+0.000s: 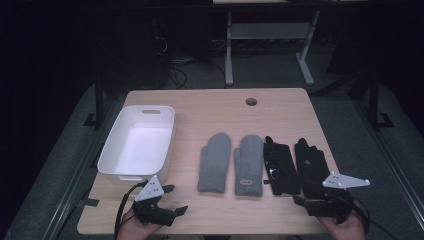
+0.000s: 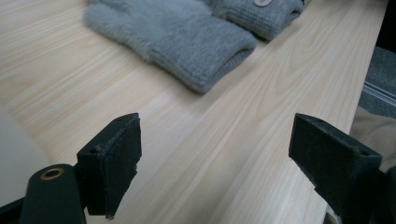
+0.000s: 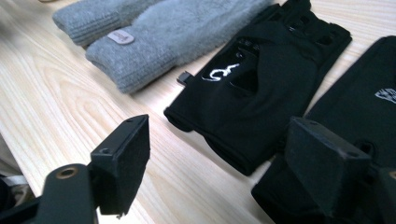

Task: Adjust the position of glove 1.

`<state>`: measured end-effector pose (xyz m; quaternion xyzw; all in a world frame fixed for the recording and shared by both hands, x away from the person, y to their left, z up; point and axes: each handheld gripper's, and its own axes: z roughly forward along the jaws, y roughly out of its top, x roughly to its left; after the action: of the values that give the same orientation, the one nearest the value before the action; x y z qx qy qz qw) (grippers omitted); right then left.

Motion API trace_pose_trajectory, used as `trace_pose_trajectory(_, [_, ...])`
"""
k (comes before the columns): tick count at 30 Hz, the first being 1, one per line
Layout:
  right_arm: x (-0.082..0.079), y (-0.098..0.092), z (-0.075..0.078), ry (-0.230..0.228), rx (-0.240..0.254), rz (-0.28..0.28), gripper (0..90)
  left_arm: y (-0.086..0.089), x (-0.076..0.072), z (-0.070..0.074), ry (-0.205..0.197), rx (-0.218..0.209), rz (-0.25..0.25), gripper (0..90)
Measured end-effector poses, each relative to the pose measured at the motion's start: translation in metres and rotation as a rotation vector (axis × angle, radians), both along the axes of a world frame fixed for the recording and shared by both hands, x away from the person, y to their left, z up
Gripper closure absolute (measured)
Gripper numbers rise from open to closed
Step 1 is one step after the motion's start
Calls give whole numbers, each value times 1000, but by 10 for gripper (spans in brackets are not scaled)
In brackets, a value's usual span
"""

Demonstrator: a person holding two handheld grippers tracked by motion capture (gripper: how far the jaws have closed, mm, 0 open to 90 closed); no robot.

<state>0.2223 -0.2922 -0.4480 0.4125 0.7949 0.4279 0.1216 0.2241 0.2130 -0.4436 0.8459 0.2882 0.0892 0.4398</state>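
High view: a pale wooden table [image 1: 220,107] with a round cable hole [image 1: 251,101] near its far edge carries, from left to right, an empty white rectangular plastic bin [image 1: 137,142], a pair of grey knitted woollen mittens and a pair of black fabric gloves. All four garments lie flat with cuffs toward the person. The left grey mitten [image 1: 215,162] and the right grey mitten [image 1: 249,165] lie side by side, just apart; the inner black glove [image 1: 281,167] lies just beside the right mitten, and the outer black glove [image 1: 311,165] lies next to it.

The left gripper [image 1: 175,199] hovers at the near edge, in front of the bin's near right corner, jaws pointing right toward the mittens and standing wide with nothing between them. The right gripper [image 1: 298,200] sits at the near right edge, jaws aimed left at the cuffs of the black gloves, likewise wide and empty. Each hand enters from the bottom of the picture.

Left gripper view: the fuzzy nap and ribbed cuff of the nearer mitten [image 2: 177,35] appear ahead of the jaws, well apart from them, over bare wood grain.

Right gripper view: details unseen from above emerge: a small oval label [image 3: 120,37] on one mitten cuff, a white logo [image 3: 219,72] on the inner black glove [image 3: 261,88], and the outer glove [image 3: 359,116] lying beneath the right-hand jaw.
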Motion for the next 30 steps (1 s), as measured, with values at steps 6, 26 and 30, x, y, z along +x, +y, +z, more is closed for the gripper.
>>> trace_pose_trajectory(6, [3, 6, 5, -14, 8, 23, 207, -11, 4, -1, 7, 8, -21, 166])
trace_pose_trajectory(26, [53, 53, 38, -22, -32, 141, 184, -51, 21, 7, -16, -17, -80, 166])
trace_pose_trajectory(30, [68, 66, 40, -8, -62, 167, 184, -48, 23, 7, -18, -20, -67, 159])
